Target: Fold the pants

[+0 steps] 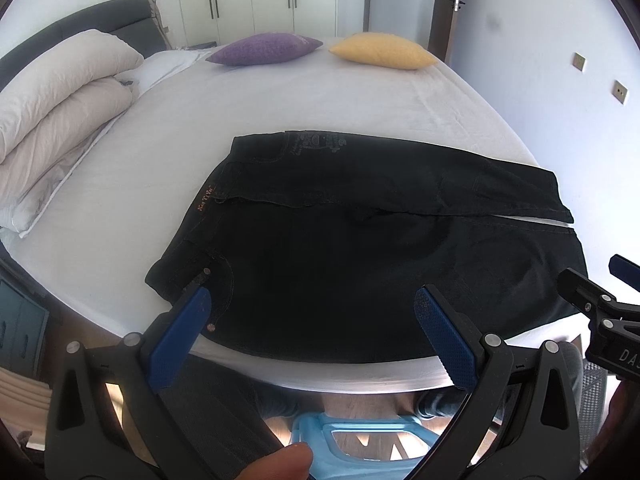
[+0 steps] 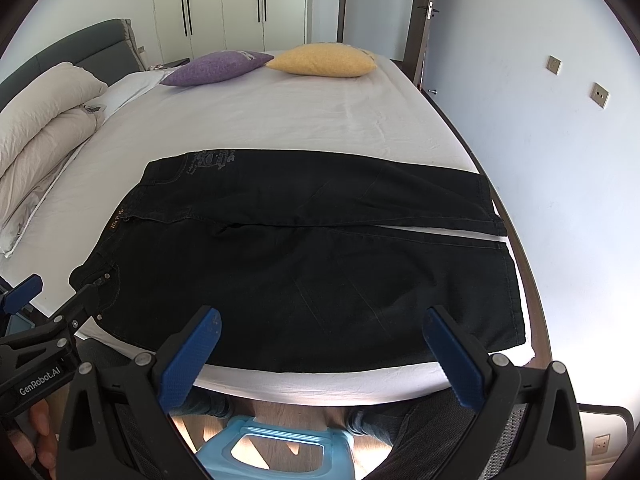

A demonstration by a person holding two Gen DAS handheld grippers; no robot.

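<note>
We find the pants (image 1: 360, 248) spread flat across the near edge of the bed (image 1: 280, 112), waistband to our left and leg hems to our right, both legs side by side with a thin gap of sheet between them; we judge this layout sets up a lengthwise fold, leg over leg. The left gripper (image 1: 312, 316) hovers above the near waistband corner, fingers (image 1: 180, 336) spread wide and empty. The right gripper (image 2: 320, 336) hangs over the near leg, likewise wide and holding nothing (both level, pointing across the bed). No fold started yet.
</note>
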